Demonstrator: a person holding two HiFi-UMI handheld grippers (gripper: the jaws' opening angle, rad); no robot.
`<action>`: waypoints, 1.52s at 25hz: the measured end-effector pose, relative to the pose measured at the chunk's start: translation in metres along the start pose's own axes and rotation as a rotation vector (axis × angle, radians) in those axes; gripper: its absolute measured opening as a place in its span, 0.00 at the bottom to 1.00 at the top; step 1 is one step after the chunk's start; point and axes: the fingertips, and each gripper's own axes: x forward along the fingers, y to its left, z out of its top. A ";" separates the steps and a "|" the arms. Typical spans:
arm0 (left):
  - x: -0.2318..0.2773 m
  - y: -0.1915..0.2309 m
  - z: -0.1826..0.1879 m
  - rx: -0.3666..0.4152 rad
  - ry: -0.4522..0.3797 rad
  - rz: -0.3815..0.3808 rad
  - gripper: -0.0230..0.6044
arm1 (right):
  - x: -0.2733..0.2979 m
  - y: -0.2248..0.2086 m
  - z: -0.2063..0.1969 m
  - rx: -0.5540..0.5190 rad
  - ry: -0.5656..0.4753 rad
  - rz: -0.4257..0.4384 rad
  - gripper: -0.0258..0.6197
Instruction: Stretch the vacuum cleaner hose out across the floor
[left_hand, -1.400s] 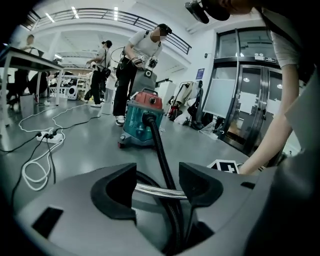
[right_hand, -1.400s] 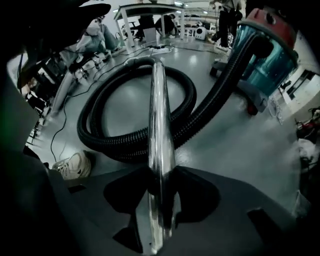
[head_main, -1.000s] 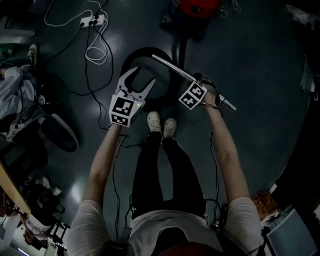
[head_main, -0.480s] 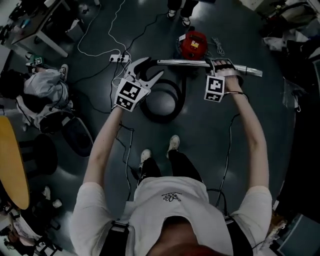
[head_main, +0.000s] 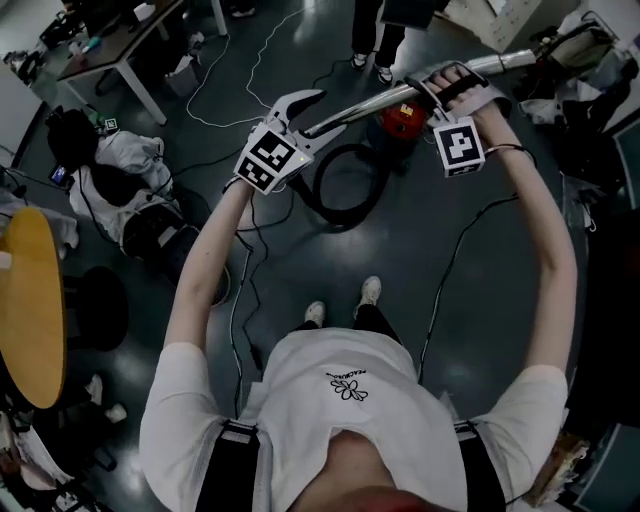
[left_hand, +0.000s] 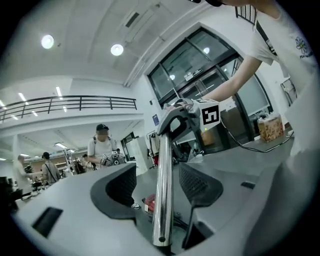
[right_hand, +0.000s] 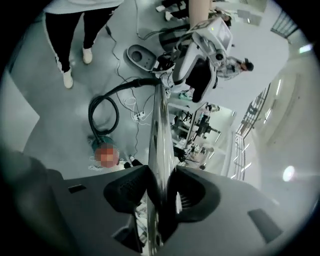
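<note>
Out in front of the person, held above the floor, the chrome wand (head_main: 395, 97) of the vacuum cleaner lies across the body. Its long axis runs from the left gripper (head_main: 300, 115) up and rightward in the head view, past the right gripper (head_main: 452, 88). The black hose (head_main: 322, 200) hangs from the wand's left part and curls in one loop on the floor beside the red vacuum cleaner (head_main: 402, 120), so it is not stretched out.

Both arms are extended forward and raised.

The left gripper's jaws stand partly apart. The wand's blunt end (left_hand: 161, 200) sits between them, with a gap showing at each pad, so it looks cradled rather than pinched.

The right gripper's jaws are closed tight on the wand (right_hand: 159, 150), both pads pressing on the tube.

A second ago the wand was low, just above the floor near the person's shoes, with the grippers down there as well. It has since been lifted well clear, and the shoes now appear far below the hands.
</note>
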 end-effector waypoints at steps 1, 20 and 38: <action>-0.011 -0.003 0.005 -0.012 0.008 -0.029 0.43 | -0.011 -0.018 0.010 -0.034 -0.025 -0.037 0.33; -0.067 -0.185 0.070 -0.245 0.050 -0.357 0.45 | -0.165 -0.099 0.129 -0.540 -0.240 -0.461 0.33; -0.062 -0.257 0.092 -0.572 -0.051 -0.217 0.34 | -0.247 -0.043 0.110 -0.104 -0.242 -0.654 0.36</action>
